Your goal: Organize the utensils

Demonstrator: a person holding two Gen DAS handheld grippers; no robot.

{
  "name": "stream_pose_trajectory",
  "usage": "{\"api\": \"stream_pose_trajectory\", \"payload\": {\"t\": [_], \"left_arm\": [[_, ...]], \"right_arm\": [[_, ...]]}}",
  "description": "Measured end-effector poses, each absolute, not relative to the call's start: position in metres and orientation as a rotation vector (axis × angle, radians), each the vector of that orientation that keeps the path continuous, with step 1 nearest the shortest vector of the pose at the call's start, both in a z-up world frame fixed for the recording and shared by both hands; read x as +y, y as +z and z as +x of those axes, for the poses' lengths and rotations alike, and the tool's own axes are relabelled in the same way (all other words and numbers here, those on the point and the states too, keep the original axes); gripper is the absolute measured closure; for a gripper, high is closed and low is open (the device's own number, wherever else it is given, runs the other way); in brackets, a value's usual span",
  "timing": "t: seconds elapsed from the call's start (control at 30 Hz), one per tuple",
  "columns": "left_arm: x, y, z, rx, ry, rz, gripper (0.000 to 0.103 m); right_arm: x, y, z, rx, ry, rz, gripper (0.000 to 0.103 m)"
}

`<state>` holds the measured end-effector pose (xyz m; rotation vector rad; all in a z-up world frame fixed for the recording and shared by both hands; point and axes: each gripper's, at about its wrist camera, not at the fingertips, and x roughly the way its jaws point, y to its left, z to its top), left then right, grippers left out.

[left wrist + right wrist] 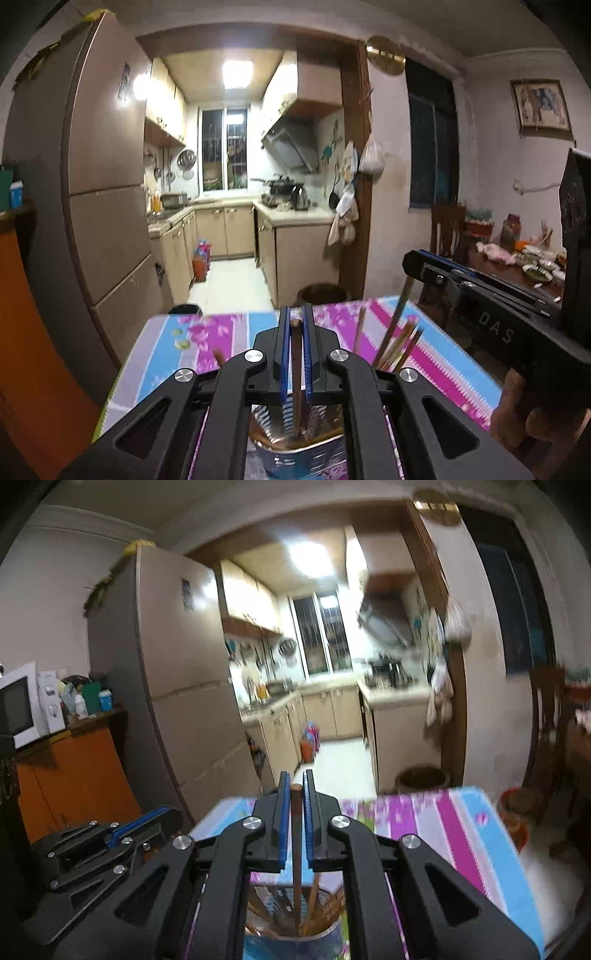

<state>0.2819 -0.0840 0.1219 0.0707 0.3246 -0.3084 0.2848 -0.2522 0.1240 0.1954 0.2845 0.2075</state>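
Nearest me, the shiny metal utensil cup (295,448) stands on the striped floral tablecloth (436,354). My left gripper (295,321) clamps one brown wooden chopstick (295,369) upright over it; my right gripper (294,788) pinches another brown chopstick (296,849) above the cup's bundle of chopsticks (314,904)

Left gripper (295,321) with jaws nearly closed, a thin stick pinched between the blue pads (285,354). Right gripper (295,790) likewise, jaws narrow, stick between.
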Motion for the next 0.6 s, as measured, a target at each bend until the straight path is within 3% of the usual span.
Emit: {"api": "stream_pose_trajectory", "payload": {"t": [0.13, 0.17, 0.2, 0.23, 0.27, 0.3, 0.37, 0.4, 0.5, 0.53, 0.6], "left_arm": [[-0.077, 0.096, 0.294, 0.371, -0.302, 0.036, 0.095], [-0.074, 0.092, 0.296, 0.379, -0.301, 0.028, 0.095], [-0.073, 0.090, 0.297, 0.384, -0.295, 0.026, 0.095], [-0.070, 0.090, 0.296, 0.382, -0.279, 0.030, 0.095], [-0.068, 0.094, 0.292, 0.367, -0.275, 0.037, 0.094], [-0.064, 0.099, 0.286, 0.351, -0.278, 0.041, 0.091], [-0.058, 0.115, 0.267, 0.282, -0.264, 0.050, 0.076], [-0.053, 0.126, 0.256, 0.240, -0.250, 0.049, 0.063], [-0.043, 0.149, 0.223, 0.147, -0.225, 0.060, 0.052], [-0.039, 0.158, 0.206, 0.103, -0.195, 0.079, 0.036], [-0.031, 0.170, 0.168, 0.009, -0.131, 0.099, 0.013]], "right_arm": [[-0.250, 0.100, 0.292, 0.349, 0.207, 0.209, 0.097], [-0.249, 0.096, 0.293, 0.361, 0.196, 0.196, 0.092], [-0.246, 0.095, 0.291, 0.362, 0.186, 0.185, 0.085], [-0.246, 0.096, 0.288, 0.354, 0.177, 0.177, 0.062], [-0.248, 0.100, 0.282, 0.333, 0.169, 0.177, 0.048], [-0.251, 0.109, 0.272, 0.288, 0.155, 0.174, 0.046], [-0.259, 0.125, 0.253, 0.230, 0.128, 0.151, 0.040], [-0.261, 0.132, 0.246, 0.206, 0.111, 0.144, 0.037], [-0.275, 0.158, 0.200, 0.082, 0.038, 0.111, 0.019], [-0.277, 0.163, 0.186, 0.056, 0.006, 0.092, 0.009], [-0.282, 0.173, 0.146, -0.025, -0.048, 0.051, 0.005]]}}
